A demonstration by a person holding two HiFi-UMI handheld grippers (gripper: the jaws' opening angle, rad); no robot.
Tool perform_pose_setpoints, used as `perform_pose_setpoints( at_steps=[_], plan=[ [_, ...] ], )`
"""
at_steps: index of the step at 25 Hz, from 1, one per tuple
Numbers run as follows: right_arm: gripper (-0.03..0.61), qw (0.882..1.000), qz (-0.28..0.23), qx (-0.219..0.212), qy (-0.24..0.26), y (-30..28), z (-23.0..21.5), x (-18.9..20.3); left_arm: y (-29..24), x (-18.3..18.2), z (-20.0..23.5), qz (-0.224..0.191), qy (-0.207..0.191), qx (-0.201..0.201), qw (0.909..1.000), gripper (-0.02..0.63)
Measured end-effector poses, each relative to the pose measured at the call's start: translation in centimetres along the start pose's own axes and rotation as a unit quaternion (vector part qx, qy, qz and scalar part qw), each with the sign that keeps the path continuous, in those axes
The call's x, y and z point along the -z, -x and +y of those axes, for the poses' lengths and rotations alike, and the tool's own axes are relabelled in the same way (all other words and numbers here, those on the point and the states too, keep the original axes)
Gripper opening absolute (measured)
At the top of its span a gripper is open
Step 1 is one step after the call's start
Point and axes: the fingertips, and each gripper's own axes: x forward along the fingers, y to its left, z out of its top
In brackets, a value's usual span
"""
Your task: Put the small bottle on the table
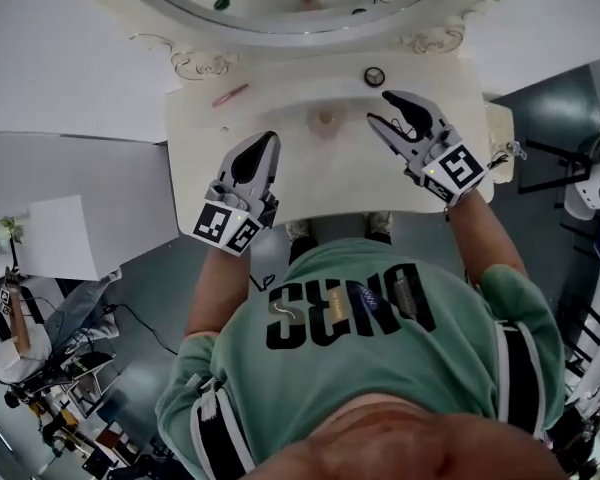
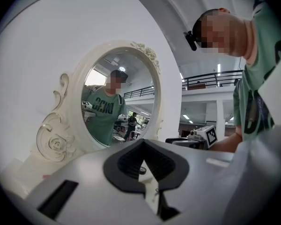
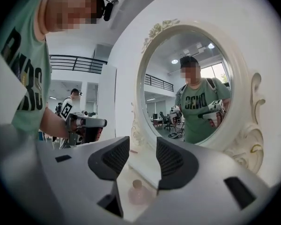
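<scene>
A cream carved dressing table [image 1: 280,183] bears, before its oval mirror [image 1: 300,30], a small pinkish glass bottle [image 1: 325,120]; left of the mirror's middle lies a thin pink stick [image 1: 230,95], right of it a black ring [image 1: 374,76].

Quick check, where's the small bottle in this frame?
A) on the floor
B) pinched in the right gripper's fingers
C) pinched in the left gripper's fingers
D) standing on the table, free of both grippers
D: the small bottle stands on the table, apart from both grippers. The right gripper has its fingers apart with nothing between them, and the left gripper is closed on nothing.
</scene>
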Motion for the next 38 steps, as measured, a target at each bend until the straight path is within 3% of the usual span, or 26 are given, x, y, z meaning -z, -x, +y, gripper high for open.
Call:
perform_pose_setpoints(
  at_steps=[5, 13, 20, 28, 38],
  plan=[
    [0.142, 1.000, -0.010, -0.006, 0.017, 2.3, 0.7, -4.0, 0.7, -4.4, -1.1, -0.017, 0.007, -0.009, 0.9998, -0.002],
    [0.078, 0.999, -0.025, 0.020, 0.018, 5.8, -0.2, -7.5, 1.9, -8.4, -3.4, -0.033, -0.028, -0.006, 0.9991, -0.002],
    [-0.004, 0.999, 0.000, 0.036, 0.012, 7.3, -0.9, -6.7, 2.1, -8.0, -4.1, -0.036, -0.012, -0.002, 0.9993, -0.001],
    [-0.006, 0.998, 0.002, 0.016, -0.055, 6.8, -1.2, -5.2, 1.0, -7.3, -4.4, -0.020, -0.003, 0.010, 0.9997, -0.002],
    [-0.008, 0.999, 0.011, 0.011, -0.048, 6.2, -1.3, -4.9, 1.3, -6.8, -4.2, -0.024, 0.013, 0.004, 0.9996, -0.002]
  ],
)
